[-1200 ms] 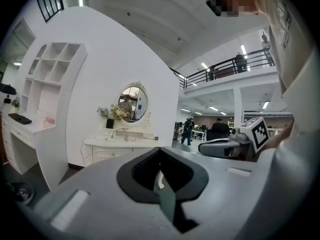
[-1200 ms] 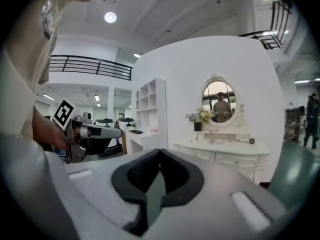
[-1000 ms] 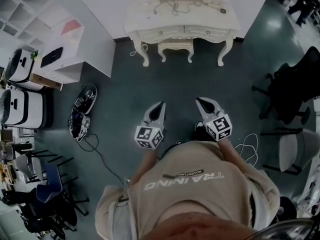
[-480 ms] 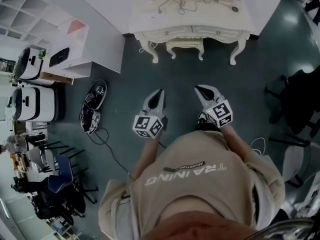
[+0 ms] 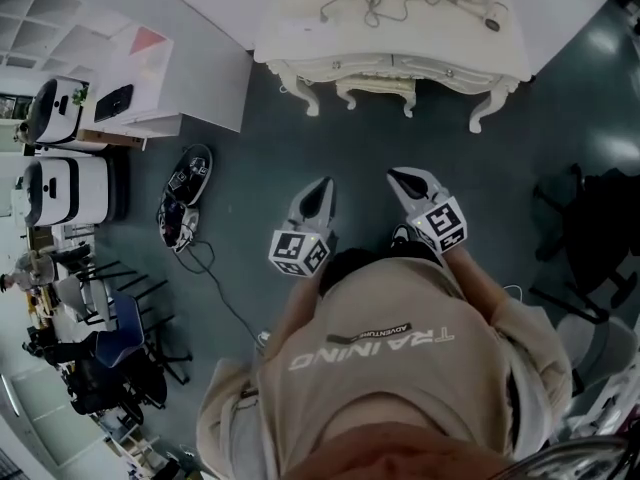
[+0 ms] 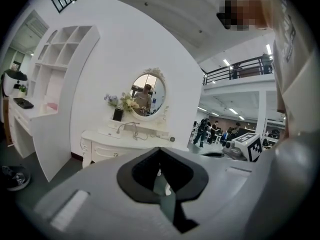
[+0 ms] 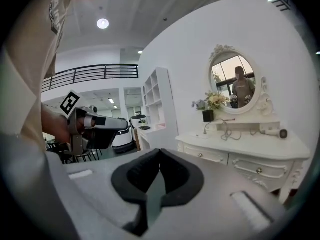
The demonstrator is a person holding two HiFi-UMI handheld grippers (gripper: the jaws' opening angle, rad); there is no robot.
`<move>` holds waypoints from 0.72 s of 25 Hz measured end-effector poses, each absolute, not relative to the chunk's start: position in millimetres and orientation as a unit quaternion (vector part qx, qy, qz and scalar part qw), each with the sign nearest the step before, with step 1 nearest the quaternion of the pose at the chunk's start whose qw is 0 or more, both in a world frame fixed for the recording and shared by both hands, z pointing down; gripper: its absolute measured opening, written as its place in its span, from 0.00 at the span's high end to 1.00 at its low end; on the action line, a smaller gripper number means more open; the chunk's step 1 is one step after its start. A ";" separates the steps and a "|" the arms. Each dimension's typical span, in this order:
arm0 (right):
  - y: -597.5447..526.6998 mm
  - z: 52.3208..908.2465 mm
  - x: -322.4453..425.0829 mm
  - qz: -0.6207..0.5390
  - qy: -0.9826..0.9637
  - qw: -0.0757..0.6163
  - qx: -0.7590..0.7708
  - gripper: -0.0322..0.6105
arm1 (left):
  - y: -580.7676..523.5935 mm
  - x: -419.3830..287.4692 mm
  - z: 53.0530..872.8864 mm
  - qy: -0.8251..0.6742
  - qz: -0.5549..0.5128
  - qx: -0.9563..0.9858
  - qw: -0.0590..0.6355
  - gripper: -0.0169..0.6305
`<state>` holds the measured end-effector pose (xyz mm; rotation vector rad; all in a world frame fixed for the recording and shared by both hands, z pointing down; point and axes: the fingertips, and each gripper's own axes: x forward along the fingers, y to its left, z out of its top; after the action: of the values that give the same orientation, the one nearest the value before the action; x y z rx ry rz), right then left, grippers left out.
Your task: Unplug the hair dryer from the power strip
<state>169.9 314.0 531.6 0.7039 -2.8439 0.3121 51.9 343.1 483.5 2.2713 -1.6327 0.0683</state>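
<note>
Left gripper [image 5: 322, 184] and right gripper [image 5: 401, 176]: fingers together, empty, at frame centre. Hair dryer [image 5: 488, 22] lies on the worktop [image 5: 300, 38], upper right, well apart. Judged light and rigid, cord [image 5: 372, 8] limp; grasp the plug body. Power strip not discernible.

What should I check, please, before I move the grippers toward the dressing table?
1. Left gripper empty, jaws together: ok.
2. Right gripper empty, jaws together: ok.
3. Hair dryer in sight on the dressing table: ok.
4. Plug and power strip located: cannot tell; only a cord shows.
5. Table within reach: not ok; floor lies between.
</note>
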 end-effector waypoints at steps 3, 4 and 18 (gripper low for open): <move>299.5 544.6 155.5 0.114 -0.961 0.109 0.227 0.94 | 320.2 36.8 492.1 -0.578 0.019 0.796 0.181 0.97; 295.3 549.3 150.3 0.117 -0.961 0.116 0.223 0.94 | 312.6 31.8 494.8 -0.577 0.016 0.795 0.185 0.97; 161.2 515.6 32.2 0.103 -0.933 0.106 0.327 0.94 | 172.0 -100.2 498.3 -0.498 0.012 0.850 0.170 0.97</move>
<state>32.2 161.2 515.6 0.9630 -2.7492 0.3044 -100.2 172.0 498.3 2.4150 -1.4153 0.0331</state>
